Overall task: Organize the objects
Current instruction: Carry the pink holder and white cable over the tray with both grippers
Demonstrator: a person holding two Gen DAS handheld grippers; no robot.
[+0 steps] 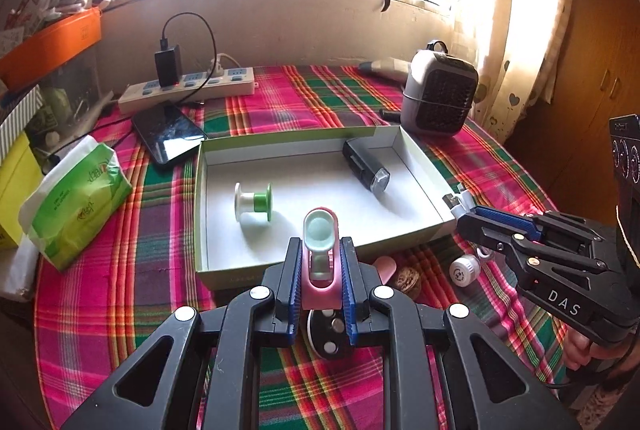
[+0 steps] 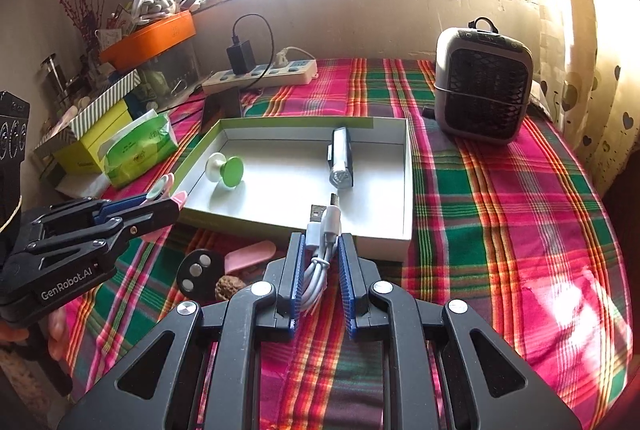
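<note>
Grippers converge on the open box (image 1: 416,166) atop a plaid-covered table (image 2: 500,210), each w/ an item in hand. Left gripper (image 1: 320,266) has its jaws closed down on a pink clip-like gadget (image 1: 320,270), its pale green cup end (image 1: 319,232) sticking up and fwd past the tips, long axis running along the jaws toward the box. Right gripper (image 2: 319,270) has its jaws pinched around a bundled white USB cable (image 2: 322,242), plugs pointing ahead over the box's near wall, bundle lengthwise w/ the jaws.

Already inside: green-and-white spool (image 1: 253,202) on its side at left, black bike-type light (image 1: 366,164) lying diagonal at right. Out on the cloth near the box: black disc w/ silver buttons (image 2: 199,270), walnut (image 2: 230,286), pink flat piece (image 2: 250,256), small white cap (image 1: 464,270).

Step in hand looks like the carry-in. Next move likely calls for easing each load fwd over the near wall, lowering onto bare floor between spool and light, then opening up.
</note>
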